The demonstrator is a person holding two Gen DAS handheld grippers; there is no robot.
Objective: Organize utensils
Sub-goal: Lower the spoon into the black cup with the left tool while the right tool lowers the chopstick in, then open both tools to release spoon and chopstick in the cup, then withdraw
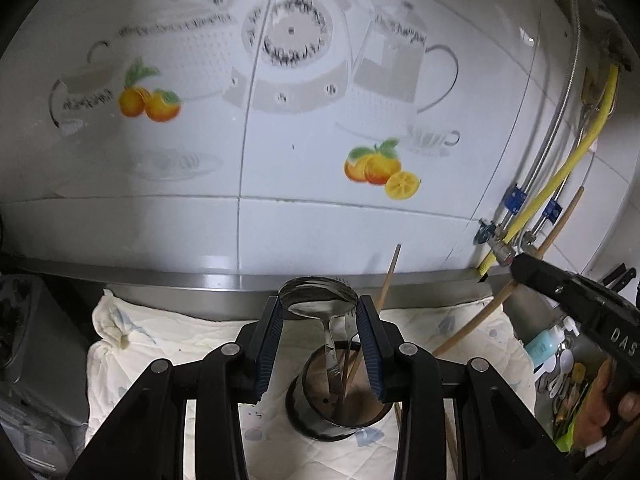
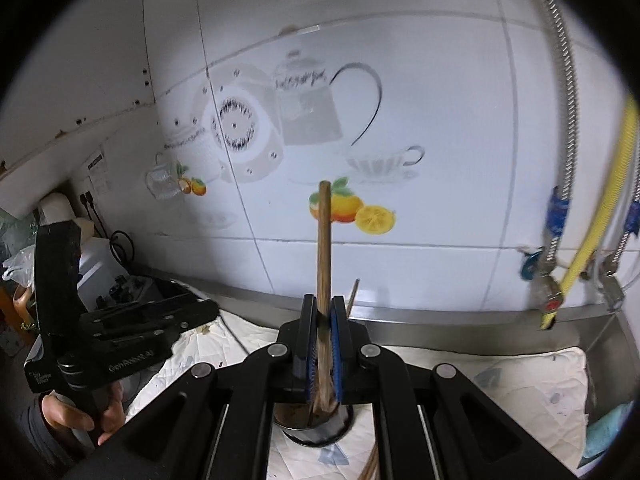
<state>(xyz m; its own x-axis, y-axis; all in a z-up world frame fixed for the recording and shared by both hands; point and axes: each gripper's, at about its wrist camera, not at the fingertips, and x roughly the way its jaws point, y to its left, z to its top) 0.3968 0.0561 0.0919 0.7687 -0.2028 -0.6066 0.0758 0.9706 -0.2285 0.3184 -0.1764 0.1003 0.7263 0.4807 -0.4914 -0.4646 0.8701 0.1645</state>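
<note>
Holding a steel ladle (image 1: 320, 300) by its bowl, the left gripper (image 1: 320, 322) has its fingers (image 1: 269, 350) partly open and pressed against the bowl's two sides; the ladle's handle hangs down from there into the metal utensil cup (image 1: 340, 408) that stands on the quilted cloth (image 1: 168, 340) over the surface. A few thin chopsticks (image 1: 386, 280) already lean in that cup, their tips rising toward the tiled wall (image 1: 280, 160). To the right, the right gripper (image 2: 320, 344) has its fingers (image 2: 306, 344) closed tight on a wooden-handled utensil (image 2: 323, 240), its working end hidden. From the right wrist the handle stands nearly upright, its long axis running from the cup just below the fingers up toward the wall. In the left wrist view the same handle slants up and to the right, so it looks tilted rather than plumb. The cup's mouth lies directly beneath both grippers, the two close together over it. Judging by this, the coming move turns on lowering each utensil along its own length into the cup
</note>
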